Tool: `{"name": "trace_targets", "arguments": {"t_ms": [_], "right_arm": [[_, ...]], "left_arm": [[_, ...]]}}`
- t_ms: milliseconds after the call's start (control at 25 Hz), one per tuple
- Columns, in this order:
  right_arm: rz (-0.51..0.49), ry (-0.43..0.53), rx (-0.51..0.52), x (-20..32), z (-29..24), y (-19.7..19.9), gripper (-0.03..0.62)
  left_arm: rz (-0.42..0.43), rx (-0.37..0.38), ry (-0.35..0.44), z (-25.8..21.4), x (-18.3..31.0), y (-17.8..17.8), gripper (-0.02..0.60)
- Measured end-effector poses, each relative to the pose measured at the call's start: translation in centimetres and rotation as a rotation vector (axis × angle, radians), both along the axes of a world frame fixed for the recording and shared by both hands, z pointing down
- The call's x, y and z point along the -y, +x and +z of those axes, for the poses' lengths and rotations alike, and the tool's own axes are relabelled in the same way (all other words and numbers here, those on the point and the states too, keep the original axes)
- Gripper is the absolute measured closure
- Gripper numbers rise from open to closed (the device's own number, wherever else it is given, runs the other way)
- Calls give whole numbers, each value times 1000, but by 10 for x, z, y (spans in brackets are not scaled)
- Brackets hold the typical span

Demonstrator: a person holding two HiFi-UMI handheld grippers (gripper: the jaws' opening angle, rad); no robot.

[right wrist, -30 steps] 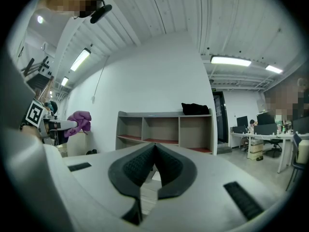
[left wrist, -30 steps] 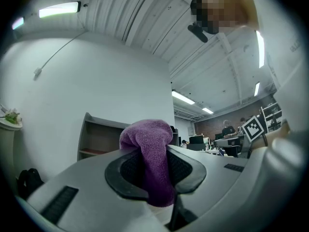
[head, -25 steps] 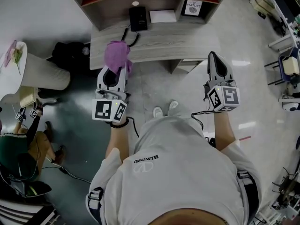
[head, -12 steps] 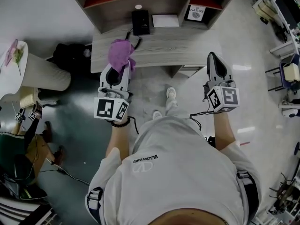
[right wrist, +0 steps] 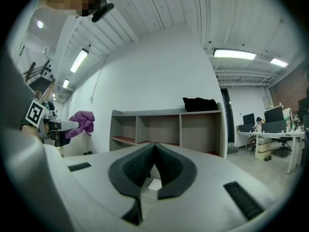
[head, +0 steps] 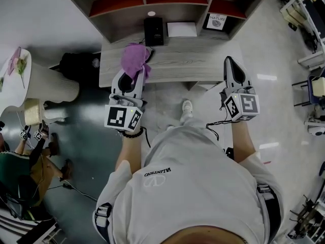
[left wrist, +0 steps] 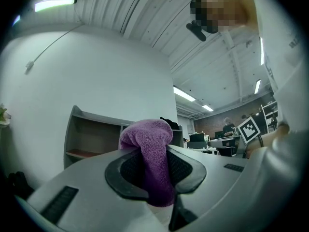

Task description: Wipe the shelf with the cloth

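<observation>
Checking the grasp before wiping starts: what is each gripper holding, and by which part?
The left gripper pinches the purple cloth by a bunched fold, the rest bulging past its jaws. The right gripper is shut, holding nothing.

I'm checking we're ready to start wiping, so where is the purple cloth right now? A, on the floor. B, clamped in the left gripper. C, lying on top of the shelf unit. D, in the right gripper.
B: the left gripper view shows the purple cloth pinched between the jaws of the left gripper, while the right gripper has its jaws together on nothing.
</observation>
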State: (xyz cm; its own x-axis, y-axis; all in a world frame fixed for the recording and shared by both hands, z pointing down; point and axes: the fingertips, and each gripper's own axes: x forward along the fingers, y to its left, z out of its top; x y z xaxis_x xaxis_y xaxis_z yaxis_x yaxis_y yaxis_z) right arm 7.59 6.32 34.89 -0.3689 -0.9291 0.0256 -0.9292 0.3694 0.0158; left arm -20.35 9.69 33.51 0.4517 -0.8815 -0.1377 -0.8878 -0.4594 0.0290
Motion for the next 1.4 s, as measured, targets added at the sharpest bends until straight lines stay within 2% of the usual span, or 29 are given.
{"name": "trace_targets", "arguments": {"t_ms": [480,760,1080,1400], "right_arm": [[-79,-5,26,113,1,37,595],[-144,-16,50,165,10,51,595],[-221,-26,58,196,16,28,595],[-232,-2,41,218,2,6,595]], "left_arm": [[-47,8,-34,4,111,59,495],[-86,28,-60,15,160,92,495],[-121,42,-80,16,194,90,495],[-103,30,-74,11,227,85,495]]}}
